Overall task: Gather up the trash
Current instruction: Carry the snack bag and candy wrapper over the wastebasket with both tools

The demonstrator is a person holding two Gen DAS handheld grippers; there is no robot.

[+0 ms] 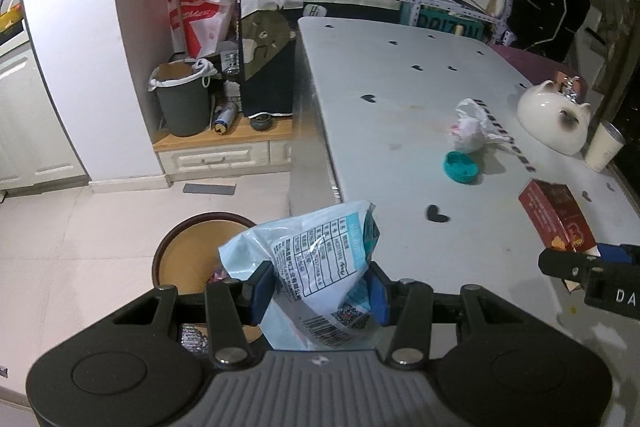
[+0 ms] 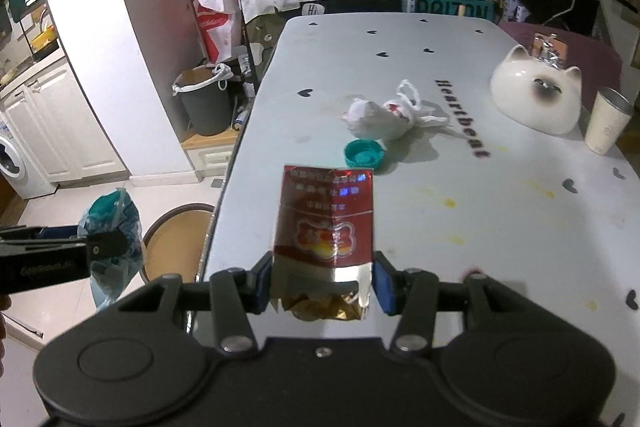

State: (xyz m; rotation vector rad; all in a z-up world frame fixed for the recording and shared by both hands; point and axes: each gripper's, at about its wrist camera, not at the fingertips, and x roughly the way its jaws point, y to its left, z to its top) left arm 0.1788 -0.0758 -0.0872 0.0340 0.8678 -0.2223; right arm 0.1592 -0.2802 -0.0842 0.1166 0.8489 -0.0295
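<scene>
Far left, by the wall: a grey bin (image 1: pixel 184 103) with a white liner, standing on a low wooden step. A red and white shopping bag (image 1: pixel 200 7) just above it.

Nearer, on the floor: a round brown stool (image 1: pixel 188 251) beside the edge of the surface (image 1: pixel 380 147).

Left tongs (image 1: pixel 320 291) pinching a crinkly pale blue plastic bag (image 1: pixel 316 263), blue pads pressed on both its sides. Bag held up in the air, partly over the stool, partly over the edge of the surface. Same bag (image 2: pixel 114 239) and left tongs (image 2: pixel 96 247) seen from the side at the left of the right view.

On the surface, in the middle: a teal lid (image 2: pixel 363 154), lying flat. Just behind it, touching or nearly so, a knotted white plastic bag (image 2: pixel 384 119) with bits of red inside.

Right tongs (image 2: pixel 322 287) pinching a red box (image 2: pixel 326 223) by its open bottom end, gold foil showing inside. Box tilted up and away, held over the surface.

Far right, on the surface: a white cat-shaped bowl (image 2: pixel 536 95), upside down. Next to it a cream cup (image 2: pixel 608 123), standing upright.
</scene>
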